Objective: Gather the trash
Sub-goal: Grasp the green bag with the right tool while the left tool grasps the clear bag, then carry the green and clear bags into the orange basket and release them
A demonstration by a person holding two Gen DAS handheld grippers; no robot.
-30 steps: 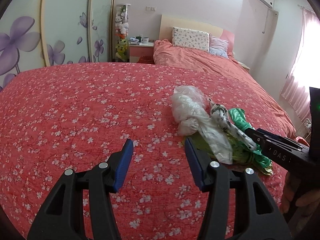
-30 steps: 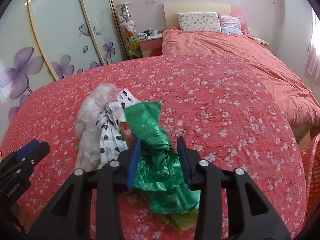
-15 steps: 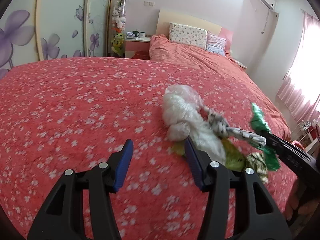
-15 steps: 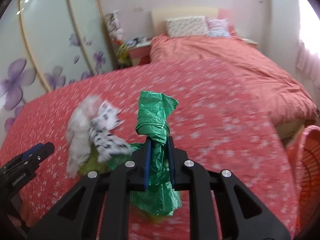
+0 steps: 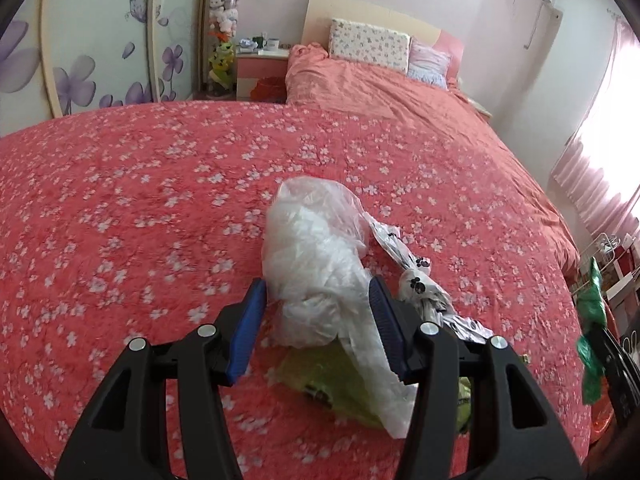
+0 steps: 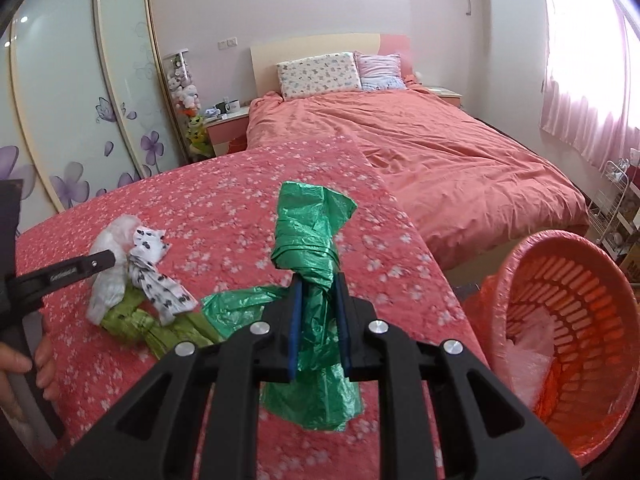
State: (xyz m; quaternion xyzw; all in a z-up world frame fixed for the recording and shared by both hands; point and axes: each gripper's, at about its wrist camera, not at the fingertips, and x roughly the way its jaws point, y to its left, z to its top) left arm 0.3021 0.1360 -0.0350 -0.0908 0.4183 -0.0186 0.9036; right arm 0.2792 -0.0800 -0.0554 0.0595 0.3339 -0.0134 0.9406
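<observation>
Right wrist view: right hand-held gripper (image 6: 318, 316) clamps crumpled green plastic bag (image 6: 310, 248); orange slatted plastic basket (image 6: 568, 320) lies lower right, nearest this hand.

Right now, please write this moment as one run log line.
right gripper: shut on green bag | left gripper: open around clear bag, pads not pressing | orange basket: right of bed

The room is bright. Daylight pours through the pink curtains (image 6: 588, 80) at 2 o'clock and washes them out white. Shadows are soft. The flowered bedspread (image 5: 120, 240) looks smeared at 9 o'clock. Both pictures bend round, with black corners.
</observation>
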